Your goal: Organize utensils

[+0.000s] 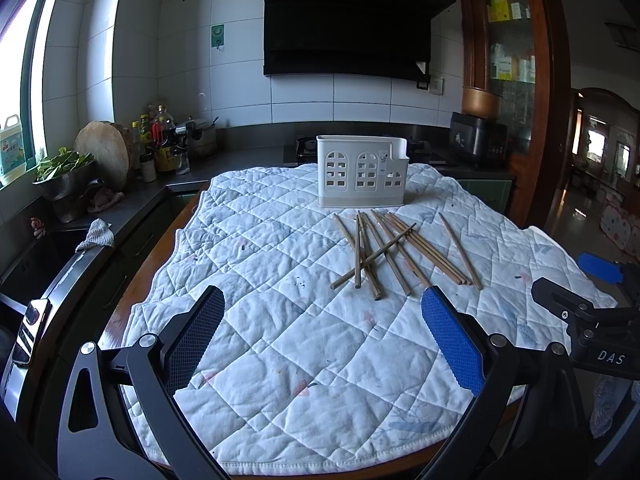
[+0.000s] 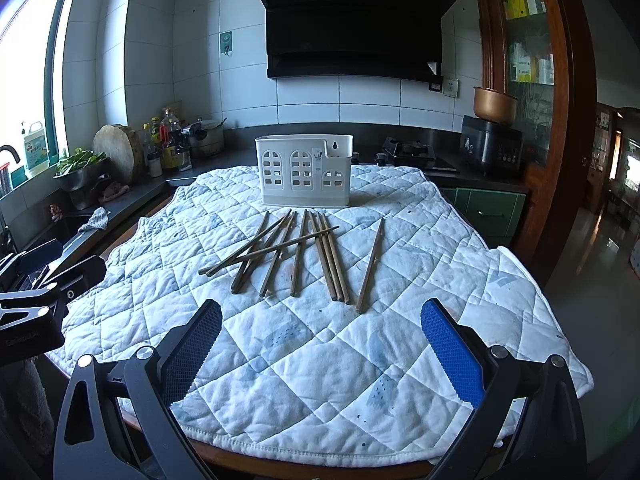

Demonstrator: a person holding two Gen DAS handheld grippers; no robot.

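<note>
Several wooden chopsticks [image 1: 394, 250] lie loose and partly crossed on a white quilted cloth [image 1: 280, 320] over the table. One chopstick [image 2: 371, 266] lies apart to the right. A white plastic utensil holder [image 1: 362, 170] with arched cut-outs stands upright behind them; it also shows in the right wrist view [image 2: 306, 170]. My left gripper [image 1: 322, 320] is open and empty, short of the chopsticks. My right gripper [image 2: 320, 332] is open and empty, just short of the chopsticks' [image 2: 296, 256] near ends. The right gripper also shows at the right edge of the left wrist view [image 1: 592, 292].
A dark kitchen counter [image 1: 240, 160] runs behind and left of the table, with bottles [image 1: 162, 140], a round chopping board [image 1: 106, 152], a bowl of greens [image 1: 64, 176] and a sink [image 1: 36, 256]. A gas hob [image 2: 408, 152] and a black cooker [image 2: 490, 146] stand at the back right.
</note>
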